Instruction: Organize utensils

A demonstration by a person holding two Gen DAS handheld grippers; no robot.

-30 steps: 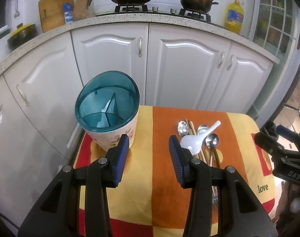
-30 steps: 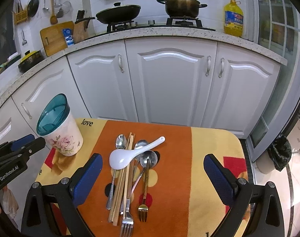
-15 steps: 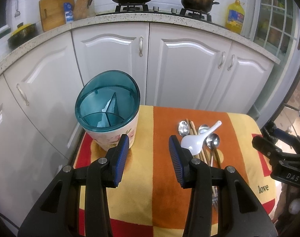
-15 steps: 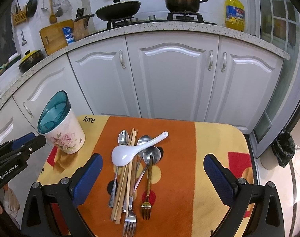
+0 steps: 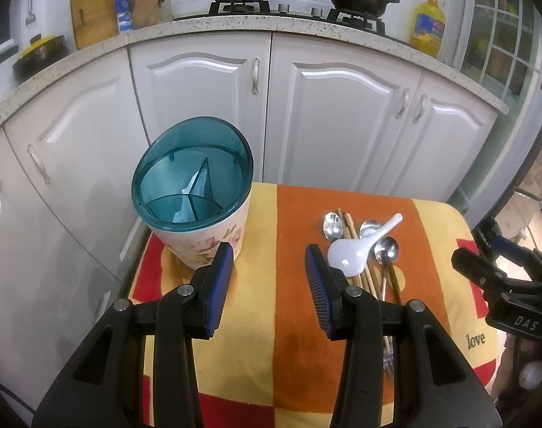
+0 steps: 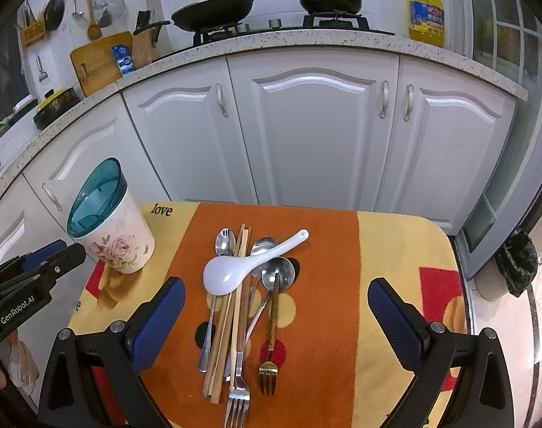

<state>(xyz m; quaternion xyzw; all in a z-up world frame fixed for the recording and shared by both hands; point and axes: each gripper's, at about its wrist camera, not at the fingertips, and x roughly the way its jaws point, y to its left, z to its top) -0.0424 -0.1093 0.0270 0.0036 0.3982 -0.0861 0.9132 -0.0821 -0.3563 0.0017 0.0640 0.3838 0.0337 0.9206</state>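
Observation:
A pile of utensils lies on the orange stripe of the table cloth: a white ceramic spoon (image 6: 235, 269) on top, metal spoons (image 6: 225, 241), wooden chopsticks (image 6: 228, 317) and forks (image 6: 269, 374). A floral utensil holder (image 6: 116, 239) with a teal divided rim stands at the left; it also shows in the left wrist view (image 5: 194, 192). My right gripper (image 6: 274, 303) is open wide and empty, hovering over the pile. My left gripper (image 5: 269, 267) is open and empty, between the holder and the white spoon (image 5: 356, 248).
The small table (image 6: 395, 249) has a yellow, orange and red cloth. White kitchen cabinets (image 6: 313, 135) stand close behind it, with a countertop, stove and pots above. A black bin bag (image 6: 517, 264) sits on the floor at the right.
My right gripper has moved slightly down and forward toward the utensil pile. My left gripper has barely moved.

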